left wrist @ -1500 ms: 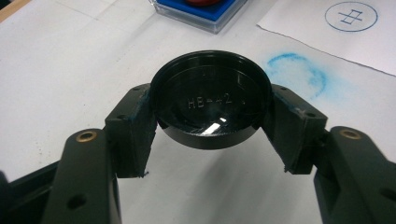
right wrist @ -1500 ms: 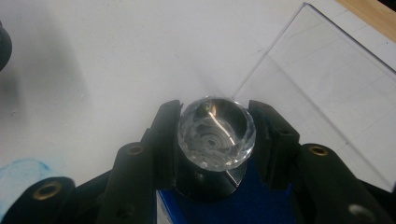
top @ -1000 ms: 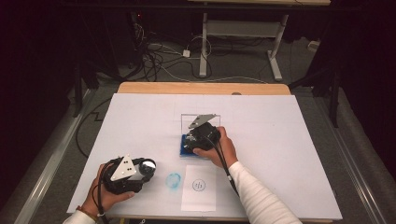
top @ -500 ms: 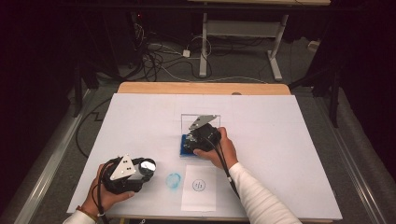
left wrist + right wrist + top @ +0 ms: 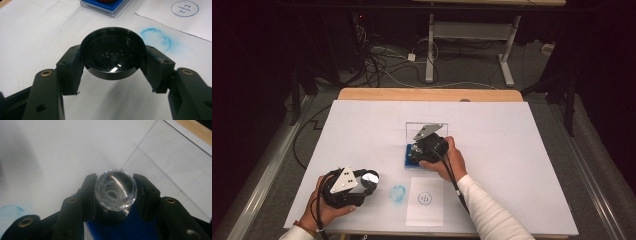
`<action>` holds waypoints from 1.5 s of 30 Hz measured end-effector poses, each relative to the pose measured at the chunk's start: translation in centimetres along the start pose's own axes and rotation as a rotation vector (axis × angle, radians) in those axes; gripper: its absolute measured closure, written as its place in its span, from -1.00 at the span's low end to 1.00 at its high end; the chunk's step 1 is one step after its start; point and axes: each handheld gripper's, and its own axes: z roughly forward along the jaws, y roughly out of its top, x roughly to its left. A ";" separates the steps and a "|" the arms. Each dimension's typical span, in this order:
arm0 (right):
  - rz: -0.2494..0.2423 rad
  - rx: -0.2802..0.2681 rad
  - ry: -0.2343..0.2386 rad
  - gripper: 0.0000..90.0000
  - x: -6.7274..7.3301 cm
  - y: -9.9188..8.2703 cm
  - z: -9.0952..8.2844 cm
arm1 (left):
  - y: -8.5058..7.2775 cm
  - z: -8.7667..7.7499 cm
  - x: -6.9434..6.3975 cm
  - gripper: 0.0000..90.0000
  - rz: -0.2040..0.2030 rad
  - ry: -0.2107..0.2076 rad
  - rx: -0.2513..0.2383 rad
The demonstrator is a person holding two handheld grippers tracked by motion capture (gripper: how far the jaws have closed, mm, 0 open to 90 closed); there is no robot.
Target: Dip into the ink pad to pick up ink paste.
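Stamp handle (image 5: 116, 190), a faceted clear knob on a dark stem, is being gripped by the right gripper (image 5: 428, 148), whose two black jaws are pressing closed against its left and right sides in the right gripper view. The handle is standing over the blue ink pad (image 5: 408, 156) near the middle of the white table sheet (image 5: 522, 150); its long axis is running from the stem at the pad up through the knob, and the knob's faceted top is facing the right gripper's camera. A clear lid (image 5: 175, 170) is lying open on the far side of the pad. The left gripper (image 5: 357, 184) is sitting at the near left of the table in the person's left hand (image 5: 319, 210), and its jaws are closing snugly on a round black cap (image 5: 113, 56) lettered HB-42, clamped at its two opposite edges. The cap's flat lettered face is turning up toward that gripper's camera, so its short axis is pointing along the jaws, while its broad face is spanning the gap between them. A smudged blue ring of ink (image 5: 398, 193) is lying on the sheet just right of the left gripper, and a white slip (image 5: 426, 200) with a small circled mark is lying beside it, in front of the right forearm.
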 end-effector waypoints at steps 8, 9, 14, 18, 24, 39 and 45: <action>0.016 0.010 0.006 0.26 -0.6 0.2 -0.5 | 0.1 0.0 0.0 -0.19 0.005 -0.001 0.000; 0.020 -0.002 0.002 0.26 -0.7 0.3 -1.0 | 0.1 0.0 0.1 -0.19 0.005 -0.001 0.000; 0.033 -0.059 -0.008 0.26 -1.5 0.8 -3.3 | 0.1 0.1 0.2 -0.19 0.004 -0.002 0.001; 0.034 -0.083 -0.013 0.26 -2.1 1.0 -4.8 | 0.1 0.0 0.2 -0.19 0.007 0.002 -0.003; 0.036 -0.099 -0.019 0.26 -2.4 1.1 -6.2 | 0.1 0.0 0.1 -0.19 0.013 0.002 -0.001; 0.032 -0.099 -0.020 0.26 -2.6 1.2 -6.9 | 0.1 0.1 0.2 -0.19 0.005 0.005 0.003; 0.036 -0.081 -0.025 0.26 -2.8 0.6 -6.5 | 0.1 0.0 0.2 -0.19 0.005 0.007 0.002</action>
